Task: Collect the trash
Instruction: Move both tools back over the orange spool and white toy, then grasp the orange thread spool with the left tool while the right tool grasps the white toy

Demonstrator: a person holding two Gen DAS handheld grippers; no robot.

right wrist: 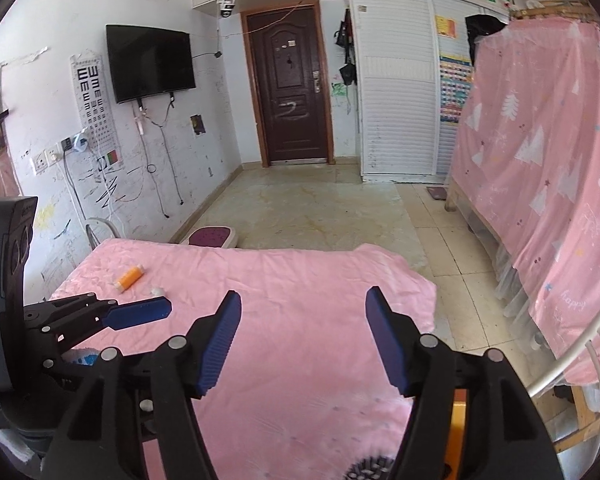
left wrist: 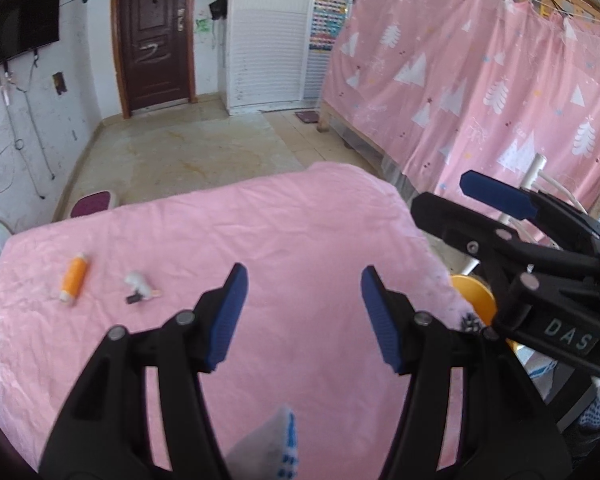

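An orange bottle (left wrist: 74, 279) lies on its side at the far left of the pink-covered table (left wrist: 300, 248); it also shows in the right wrist view (right wrist: 129, 277). A small white wad with a dark bit (left wrist: 139, 287) lies just right of it, seen too in the right wrist view (right wrist: 157, 291). My left gripper (left wrist: 304, 312) is open and empty above the table's middle. My right gripper (right wrist: 303, 340) is open and empty over the table's right part. The right gripper (left wrist: 516, 216) shows at the right of the left wrist view. The left gripper's finger (right wrist: 138, 314) shows at the left of the right wrist view.
An orange round container (left wrist: 474, 298) sits beside the table's right edge, partly behind my right gripper. A white chair frame (right wrist: 580, 348) stands to the right. A pink tree-print curtain (left wrist: 480, 80) hangs at right. A purple stool (right wrist: 212, 237) stands beyond the table on the tiled floor.
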